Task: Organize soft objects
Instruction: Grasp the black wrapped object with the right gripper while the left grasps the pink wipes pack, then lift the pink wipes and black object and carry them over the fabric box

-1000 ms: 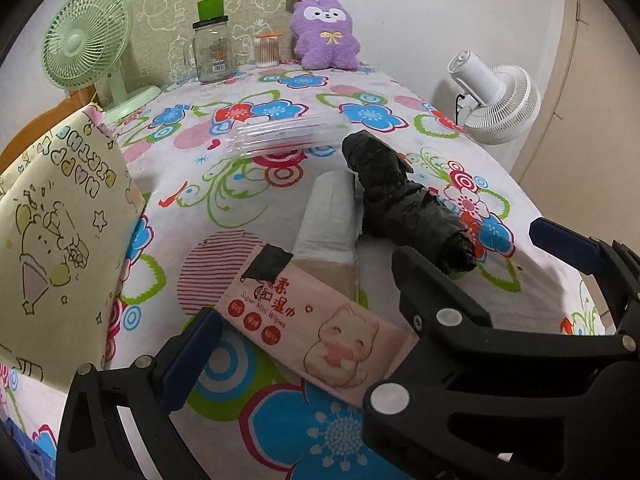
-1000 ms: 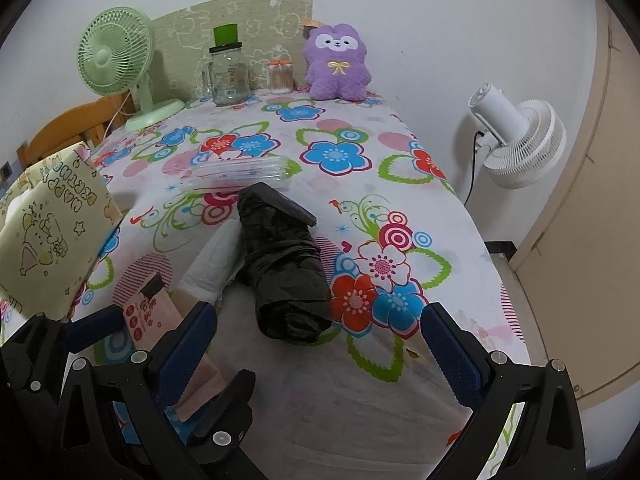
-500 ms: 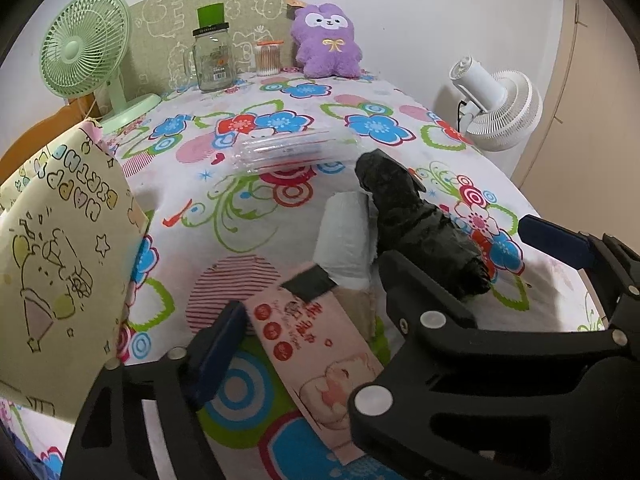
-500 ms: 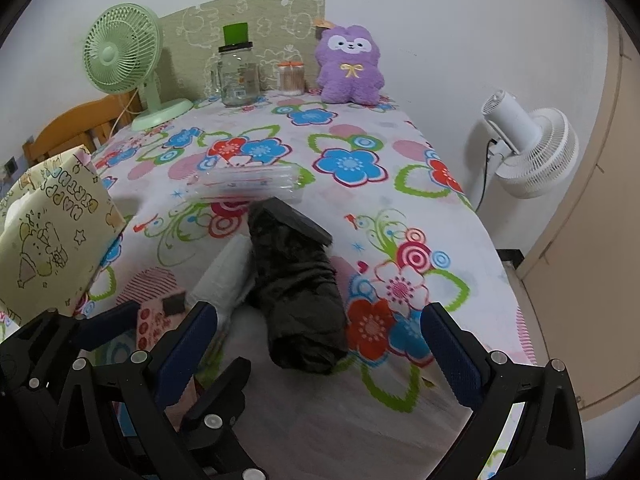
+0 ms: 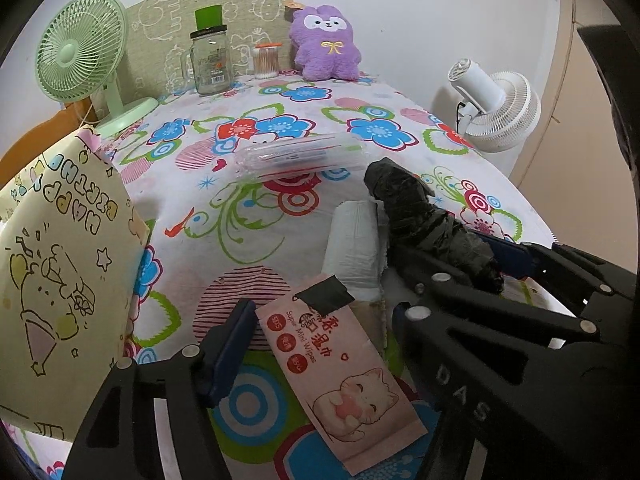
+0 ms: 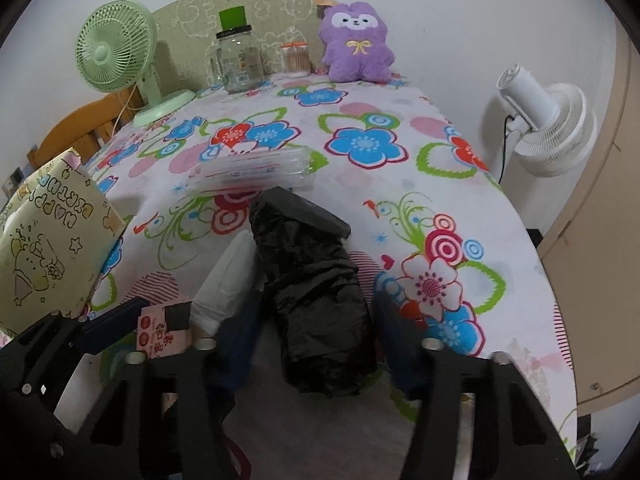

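Closing on two soft things at once, one gripper to each. Left gripper: jaws narrowing, pink wipes pack lying flat on the flowered cloth between them, its taped end pointing away toward the far wall. Left finger just beside the pack's long edge, possibly brushing it, contact unclear; other finger hidden behind the right gripper's black frame, so no clamp visible. Right gripper: jaws also narrowing, blurred with motion, black plastic bundle lying lengthwise between the two blue fingers, near end reaching in between them. Gaps visible on both sides of the bundle, so not yet pinched. White folded roll touching the bundle's left side and sitting just beyond the wipes pack's taped end. Clear plastic packet farther up the cloth, apart from both grippers. Yellow paper bag standing at the left edge. Purple plush toy, glass jar and green fan along the far wall, white fan off to the right.
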A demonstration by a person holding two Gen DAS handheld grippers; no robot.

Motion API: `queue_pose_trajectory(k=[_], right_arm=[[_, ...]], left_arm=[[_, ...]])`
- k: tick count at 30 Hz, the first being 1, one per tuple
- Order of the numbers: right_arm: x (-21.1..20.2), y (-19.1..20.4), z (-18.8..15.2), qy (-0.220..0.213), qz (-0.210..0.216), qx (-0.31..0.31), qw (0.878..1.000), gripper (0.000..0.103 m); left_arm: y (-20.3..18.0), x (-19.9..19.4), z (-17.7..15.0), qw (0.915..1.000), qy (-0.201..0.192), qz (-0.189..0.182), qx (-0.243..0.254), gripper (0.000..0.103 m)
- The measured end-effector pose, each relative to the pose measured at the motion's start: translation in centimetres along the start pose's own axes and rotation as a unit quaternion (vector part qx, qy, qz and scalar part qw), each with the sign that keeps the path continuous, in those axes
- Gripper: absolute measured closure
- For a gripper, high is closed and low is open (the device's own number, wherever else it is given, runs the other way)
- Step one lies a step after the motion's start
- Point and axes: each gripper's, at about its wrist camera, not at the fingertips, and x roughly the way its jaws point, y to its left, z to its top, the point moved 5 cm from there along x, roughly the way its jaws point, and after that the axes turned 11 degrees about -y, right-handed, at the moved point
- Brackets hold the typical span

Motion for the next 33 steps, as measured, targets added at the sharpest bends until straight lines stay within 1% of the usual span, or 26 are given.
queue_pose_trajectory(k=[4,5,7,10,12,14,20,22,23,25,26,27,28,33], right_arm=[[-0.4,0.0,-0.1,-0.001,-0.001,-0.004,1.0,0.057],[-0.6,0.0,-0.1,-0.003,-0.002,-0.004,1.0,0.06],[-1.1,0.0,-0.1,-0.008,-0.002,-0.004,1.0,0.062],[-1.9,0.0,0.0,-0.016,-0.003,-0.006,1.0,0.062],[-2.4,0.2,-0.2,-0.019,-0.002,-0.01,1.0,0.062],[-2.7,0.4,-0.4,-0.018,0.001,-0.011,1.0,0.062],[-3.6,1.0,-1.2,-0.014,0.009,-0.007,1.0,0.062],[-3.8,1.2,-1.3,-0.014,0.012,-0.006,1.0,0.062],[-4.0,1.3,-1.3,-0.014,0.013,-0.007,1.0,0.062],[-4.2,1.5,-1.4,-0.016,0.013,-0.008,1.0,0.062],[-4.4,1.5,-1.4,-0.017,0.012,-0.009,1.0,0.062],[-4.5,1.5,-1.4,-0.019,0.011,-0.008,1.0,0.062],[-4.5,1.5,-1.4,-0.019,0.01,-0.008,1.0,0.062],[-5.1,1.7,-1.4,-0.022,0.008,-0.01,1.0,0.062]], left_arm=[[0.0,-0.1,-0.1,1.0,0.003,0.005,0.001,0.027],[0.0,-0.2,-0.1,1.0,0.004,0.005,0.001,0.027],[0.0,-0.4,-0.1,1.0,0.002,0.006,0.0,0.027],[-0.1,-0.9,-0.2,1.0,-0.001,0.006,0.002,0.026],[-0.2,-0.9,-0.4,1.0,0.004,0.008,0.004,0.026],[-0.1,-1.0,-0.9,0.9999,0.01,0.01,0.003,0.026],[0.0,-1.7,-1.5,0.9997,0.009,0.021,-0.002,0.027],[-0.1,-2.0,-1.7,0.9998,0.008,0.016,-0.004,0.036],[-0.2,-2.1,-1.7,0.9999,0.007,0.013,-0.003,0.039],[-0.3,-2.2,-1.7,1.0,0.006,0.005,-0.001,0.051],[-0.4,-2.3,-1.7,1.0,0.005,0.002,0.0,0.055],[-0.4,-2.3,-1.7,1.0,0.005,0.0,-0.001,0.06],[-0.4,-2.3,-1.7,1.0,0.004,0.0,-0.002,0.063],[-0.3,-2.5,-1.7,1.0,0.006,0.004,-0.002,0.064]])
